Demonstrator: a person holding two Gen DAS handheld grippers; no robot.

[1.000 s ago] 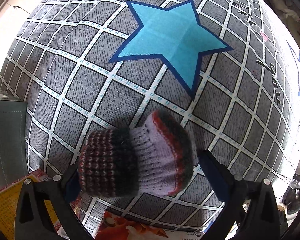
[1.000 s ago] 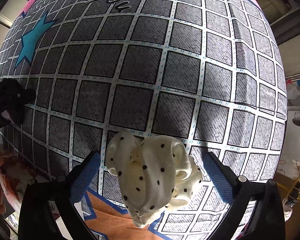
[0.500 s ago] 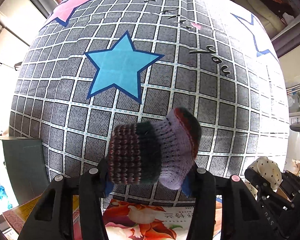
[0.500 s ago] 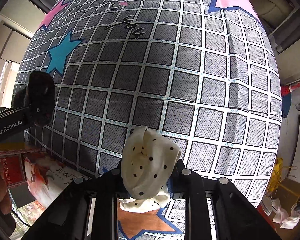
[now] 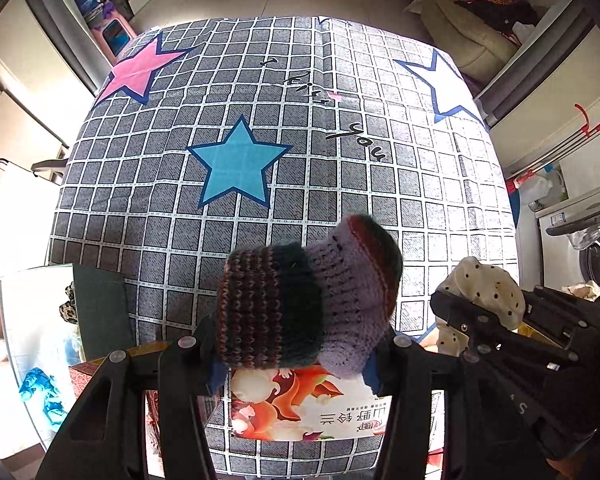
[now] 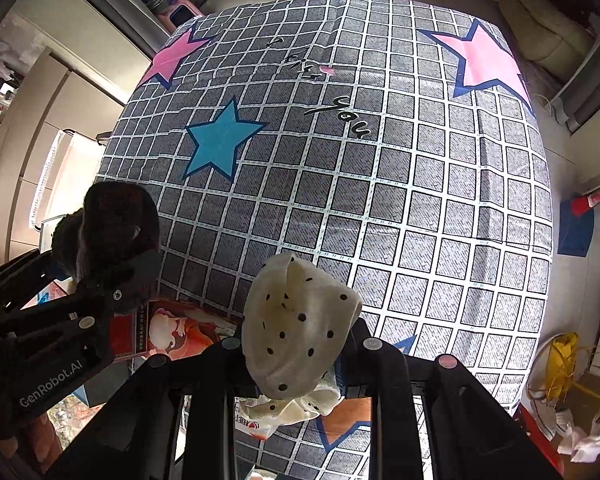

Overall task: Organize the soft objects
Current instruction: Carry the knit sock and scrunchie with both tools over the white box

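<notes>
Nearest to me, my left tongs [image 5: 296, 356] are pinching a knitted sock [image 5: 308, 300]. It is bunched into a thick roll that lies crosswise between the two blue pads, its dark striped cuff toward the left finger and its lilac toe bulging past the right one. My right tongs [image 6: 296, 356] are pressed together on a cream polka-dot sock [image 6: 296, 320], which stands up out of the jaws in a loose lump with a tail of cloth hanging below them.

Both bundles are clear of the bed. The two pairs of tongs hang side by side and near each other, the dotted sock [image 5: 488, 292] just to the right of my left tongs and the knitted one to the left of my right tongs.

Just under the tongs a printed box [image 5: 308, 408] with an orange flower lies on the near edge of the bed. Beyond it the checked bedspread [image 5: 380, 200] stretches away bare, the blue star [image 5: 238, 164] ahead and slightly left. No bin or basket for the socks shows, so I judge that where to set them is the open question.
</notes>
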